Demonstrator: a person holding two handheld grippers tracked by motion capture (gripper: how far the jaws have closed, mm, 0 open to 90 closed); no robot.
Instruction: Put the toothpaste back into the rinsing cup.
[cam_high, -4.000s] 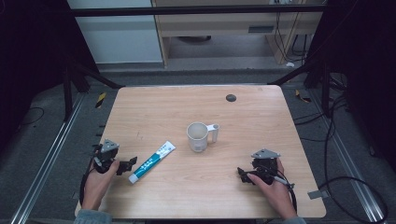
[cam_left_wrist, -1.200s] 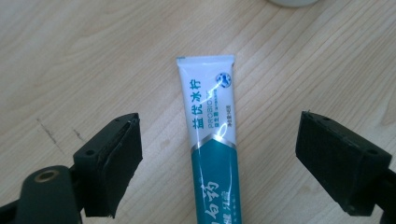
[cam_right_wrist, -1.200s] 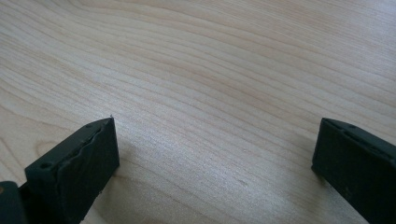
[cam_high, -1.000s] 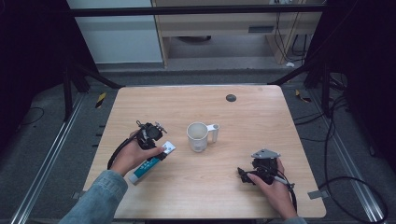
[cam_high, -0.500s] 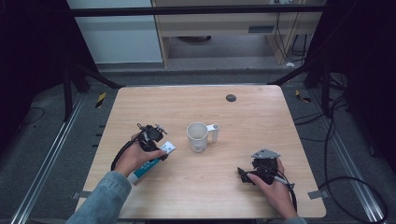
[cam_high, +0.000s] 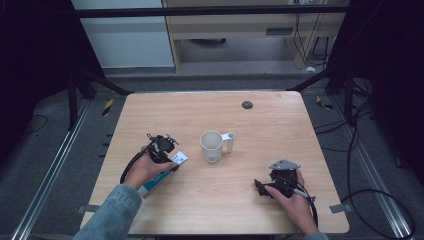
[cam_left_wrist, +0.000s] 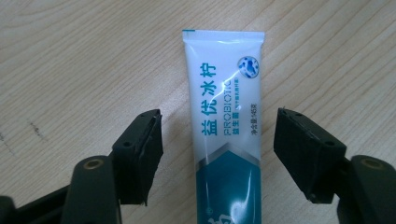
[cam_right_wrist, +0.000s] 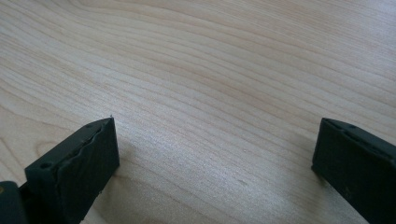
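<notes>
We work at a pale wooden table (cam_high: 280, 130) on a grey floor, dark frames around. One white-and-teal toothpaste tube (cam_left_wrist: 224, 121) lies near-left, one white handled mug (cam_high: 212, 146) mid-table. Our left gripper (cam_left_wrist: 217, 154) straddles the tube, jaws closing in but not touching. Our right gripper (cam_right_wrist: 212, 158) rests near-right, jaws wide apart.

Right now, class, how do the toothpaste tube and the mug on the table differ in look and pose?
The tube lies flat on the table; the mug stands upright, mouth open. The tube is long, flat, white and teal with print; the mug is round, plain white, with a handle. The tube lies between the left tongs, not yet pinched; the mug stands apart from both tongs. Both rest on the table.
</notes>
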